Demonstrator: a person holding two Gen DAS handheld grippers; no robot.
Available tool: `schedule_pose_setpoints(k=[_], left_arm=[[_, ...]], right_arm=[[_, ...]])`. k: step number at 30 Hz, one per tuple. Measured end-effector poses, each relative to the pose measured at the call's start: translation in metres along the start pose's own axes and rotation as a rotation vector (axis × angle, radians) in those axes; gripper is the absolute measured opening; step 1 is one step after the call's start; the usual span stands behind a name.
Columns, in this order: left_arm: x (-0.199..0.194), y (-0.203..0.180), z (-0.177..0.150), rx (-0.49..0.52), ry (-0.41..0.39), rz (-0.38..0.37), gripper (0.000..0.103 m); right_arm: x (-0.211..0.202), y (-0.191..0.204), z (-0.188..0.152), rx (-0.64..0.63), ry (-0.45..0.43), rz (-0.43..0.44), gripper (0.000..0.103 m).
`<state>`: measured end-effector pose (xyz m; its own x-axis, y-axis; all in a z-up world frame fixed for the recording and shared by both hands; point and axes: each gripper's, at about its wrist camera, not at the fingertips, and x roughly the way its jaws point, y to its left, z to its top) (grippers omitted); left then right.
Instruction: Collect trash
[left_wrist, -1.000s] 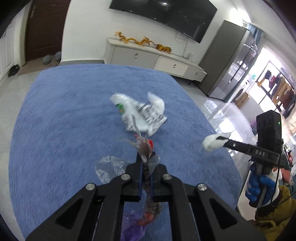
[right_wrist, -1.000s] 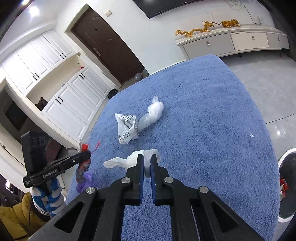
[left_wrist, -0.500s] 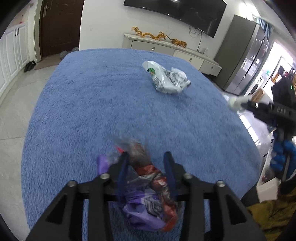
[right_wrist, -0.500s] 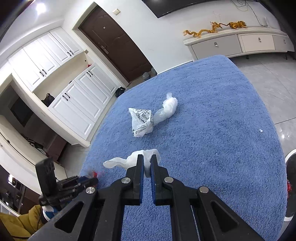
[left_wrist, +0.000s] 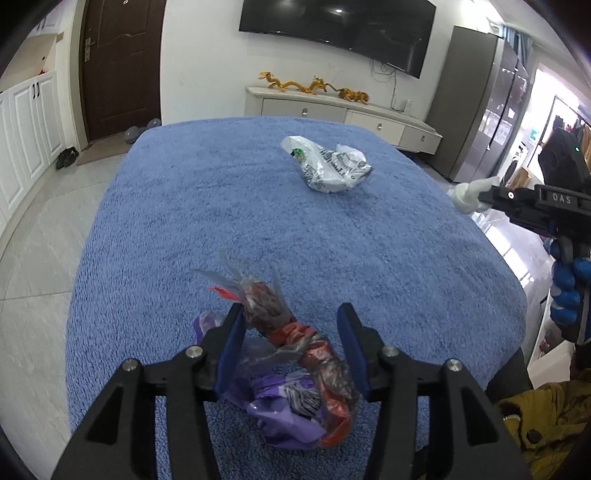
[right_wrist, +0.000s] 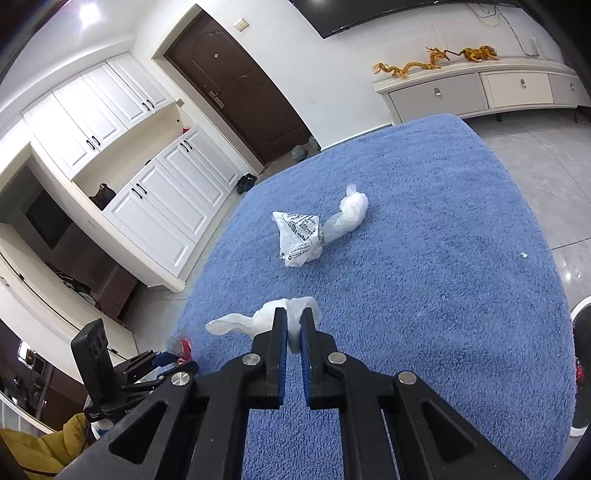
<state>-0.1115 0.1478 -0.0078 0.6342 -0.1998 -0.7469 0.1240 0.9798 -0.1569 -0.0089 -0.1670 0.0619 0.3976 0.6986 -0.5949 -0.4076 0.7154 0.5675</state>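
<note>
My left gripper (left_wrist: 291, 317) is open over the near edge of the blue cloth-covered table (left_wrist: 184, 221). A twisted bundle of purple, red and clear plastic wrappers (left_wrist: 295, 369) lies between its spread fingers, touching the left one. My right gripper (right_wrist: 293, 325) is shut on a crumpled white tissue (right_wrist: 258, 317), held above the table; it also shows at the right of the left wrist view (left_wrist: 469, 195). A crumpled white printed plastic bag (left_wrist: 328, 170) lies on the far middle of the table, also in the right wrist view (right_wrist: 303, 236).
A white crumb (right_wrist: 523, 254) lies near the table's right edge. A white TV cabinet (left_wrist: 343, 114) stands behind the table, a grey fridge (left_wrist: 476, 99) to the right, white cupboards (right_wrist: 147, 177) and a brown door (right_wrist: 243, 85) to the left. A white bin rim (right_wrist: 580, 314) shows at the right.
My left gripper has opened and let go of the wrapper bundle, which now rests on the table between its fingers. The right gripper still holds the tissue and has barely moved.
</note>
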Motion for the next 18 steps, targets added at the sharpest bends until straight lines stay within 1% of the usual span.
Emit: schedule_pose_setpoints(k=[5, 9, 11, 12, 15, 17, 18], left_arm=[[-0.009, 0.001, 0.005, 0.008, -0.016, 0.005, 0.05], [-0.022, 0.009, 0.009, -0.032, -0.042, 0.002, 0.051], [-0.028, 0.012, 0.008, -0.056, -0.043, 0.019, 0.055], [-0.03, 0.015, 0.006, -0.074, -0.041, 0.021, 0.056], [-0.034, 0.028, -0.005, -0.197, -0.012, -0.007, 0.057], [-0.034, 0.038, -0.019, -0.323, 0.016, -0.043, 0.059], [-0.032, 0.041, -0.024, -0.369, 0.026, -0.058, 0.059]], right_arm=[[-0.005, -0.001, -0.001, 0.004, -0.012, 0.001, 0.007], [-0.009, 0.002, -0.002, -0.003, -0.02, 0.002, 0.007], [-0.008, 0.003, -0.003, -0.011, -0.017, 0.004, 0.007], [-0.008, 0.004, -0.003, -0.013, -0.015, 0.006, 0.007], [-0.006, 0.004, -0.006, -0.016, -0.01, 0.019, 0.007], [-0.006, 0.003, -0.008, -0.016, -0.006, 0.028, 0.007], [-0.006, 0.002, -0.009, -0.017, -0.005, 0.033, 0.007]])
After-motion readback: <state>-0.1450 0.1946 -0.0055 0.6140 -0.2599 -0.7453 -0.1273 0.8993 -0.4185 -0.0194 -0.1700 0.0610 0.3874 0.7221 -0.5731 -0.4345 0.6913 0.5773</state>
